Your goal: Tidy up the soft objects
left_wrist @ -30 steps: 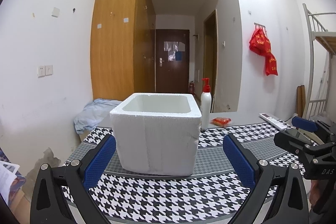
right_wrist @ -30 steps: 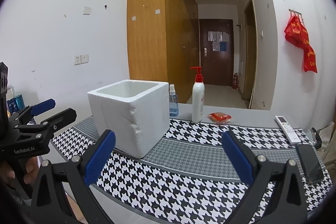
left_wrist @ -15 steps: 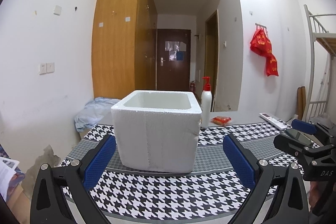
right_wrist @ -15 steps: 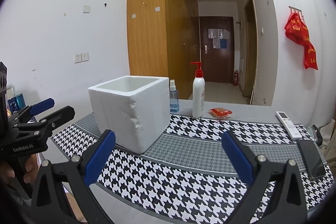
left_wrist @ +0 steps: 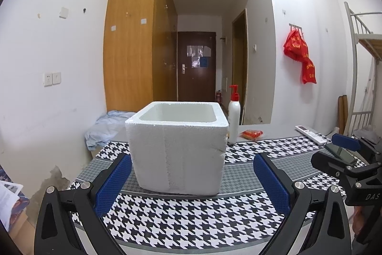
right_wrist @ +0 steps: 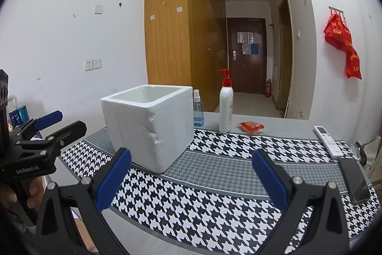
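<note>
I have both tools over the near edge of the desk [left_wrist: 274, 133]. My left tool [left_wrist: 192, 179] is released, blue pads wide apart with nothing between them; my right tool [right_wrist: 191, 177] is the same, spread and empty.

One foam box [left_wrist: 177, 147] stands upright on the houndstooth mat [left_wrist: 191, 219], toward the left edge, its top open. From either view I cannot see its floor, so I cannot tell whether it holds anything. To the right of it the mat is bare all the way to the right edge, which leaves me open room there.

Along the far edge I count one pump bottle [right_wrist: 226, 103], one red packet [right_wrist: 250, 127] lying flat just beside it, and one spray bottle [right_wrist: 198, 109]. The spray bottle shows only in the right view; in the left view the box hides it. At the right edge lie one remote [right_wrist: 328, 141] and one phone [right_wrist: 355, 181], near each other.

A blue cloth [left_wrist: 105, 128] lies heaped beyond the far left corner, off the mat, seen only in the left view.
</note>
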The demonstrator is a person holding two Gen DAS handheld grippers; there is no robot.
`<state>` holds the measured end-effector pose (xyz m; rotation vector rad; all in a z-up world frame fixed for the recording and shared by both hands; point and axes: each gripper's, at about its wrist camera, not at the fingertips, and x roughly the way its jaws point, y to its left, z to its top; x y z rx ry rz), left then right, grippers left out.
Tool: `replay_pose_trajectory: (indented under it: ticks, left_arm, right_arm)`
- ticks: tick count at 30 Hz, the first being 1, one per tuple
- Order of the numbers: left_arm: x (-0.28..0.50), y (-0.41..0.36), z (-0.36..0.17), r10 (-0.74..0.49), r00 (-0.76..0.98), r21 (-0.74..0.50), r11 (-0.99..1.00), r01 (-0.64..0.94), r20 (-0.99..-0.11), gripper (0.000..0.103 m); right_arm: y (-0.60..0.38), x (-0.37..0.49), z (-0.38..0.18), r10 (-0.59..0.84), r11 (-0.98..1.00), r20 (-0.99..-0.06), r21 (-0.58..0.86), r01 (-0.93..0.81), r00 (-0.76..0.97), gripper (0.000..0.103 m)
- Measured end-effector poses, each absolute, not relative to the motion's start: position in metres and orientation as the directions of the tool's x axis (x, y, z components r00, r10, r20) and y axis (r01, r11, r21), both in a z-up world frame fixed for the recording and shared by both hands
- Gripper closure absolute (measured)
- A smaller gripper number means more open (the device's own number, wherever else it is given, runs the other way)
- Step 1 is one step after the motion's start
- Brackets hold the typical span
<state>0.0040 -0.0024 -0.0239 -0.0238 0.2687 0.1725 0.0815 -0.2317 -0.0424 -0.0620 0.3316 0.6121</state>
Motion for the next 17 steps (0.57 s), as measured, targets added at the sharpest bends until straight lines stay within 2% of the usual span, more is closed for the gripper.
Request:
replay_pose_trajectory:
  ticks: [17]
  left_arm:
    - [0.0055,-0.0013,-0.025,0.175,0.948,0.001,0.983,-0.182,-0.264,0.001]
  right_arm:
    - [-0.231,0.0818,-0.0425,0.549,0.82,-0.327,0.035,-0.571,0.769,0.001]
